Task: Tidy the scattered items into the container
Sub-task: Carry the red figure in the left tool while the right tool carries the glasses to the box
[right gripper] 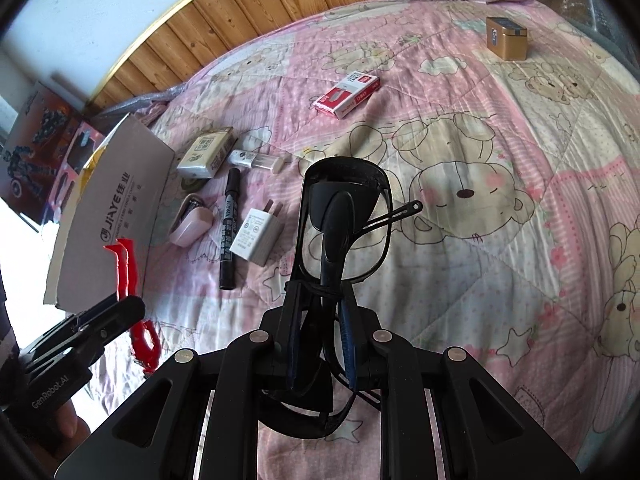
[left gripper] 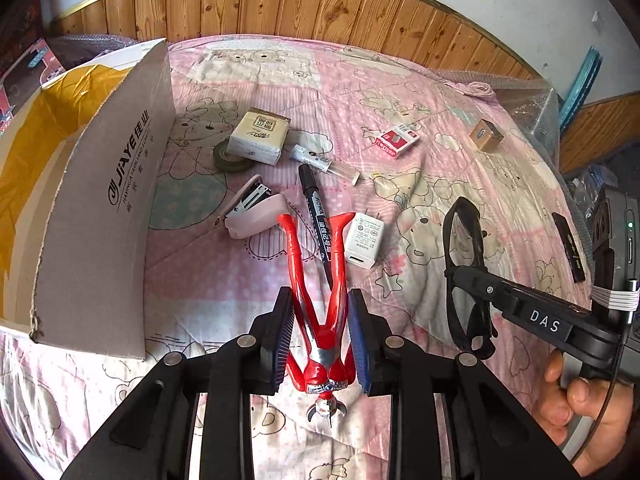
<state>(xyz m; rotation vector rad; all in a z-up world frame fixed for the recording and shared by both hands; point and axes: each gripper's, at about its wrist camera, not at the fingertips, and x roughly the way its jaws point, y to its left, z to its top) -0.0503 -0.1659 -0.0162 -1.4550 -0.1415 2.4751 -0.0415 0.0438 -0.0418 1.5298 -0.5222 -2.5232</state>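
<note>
My left gripper (left gripper: 320,300) is shut on a red and silver toy figure (left gripper: 320,280), head toward the camera, legs pointing away, held above the bed. My right gripper (right gripper: 322,304) is shut on folded black glasses (right gripper: 344,216), also lifted; in the left wrist view the glasses (left gripper: 466,276) hang at the right. The open cardboard box (left gripper: 108,208) with yellow lining stands at the left. On the quilt lie a black marker (left gripper: 316,216), a white charger (left gripper: 364,240), a pink stapler (left gripper: 252,212), a tissue pack (left gripper: 260,136) and a red staple box (left gripper: 398,140).
A dark tape roll (left gripper: 228,158) lies beside the tissue pack, a small white tube (left gripper: 320,160) behind the marker. A gold box (right gripper: 506,38) sits far right on the pink quilt (right gripper: 500,240). A black flat item (left gripper: 568,248) lies near the right edge. Wooden panelling (left gripper: 320,4) runs behind.
</note>
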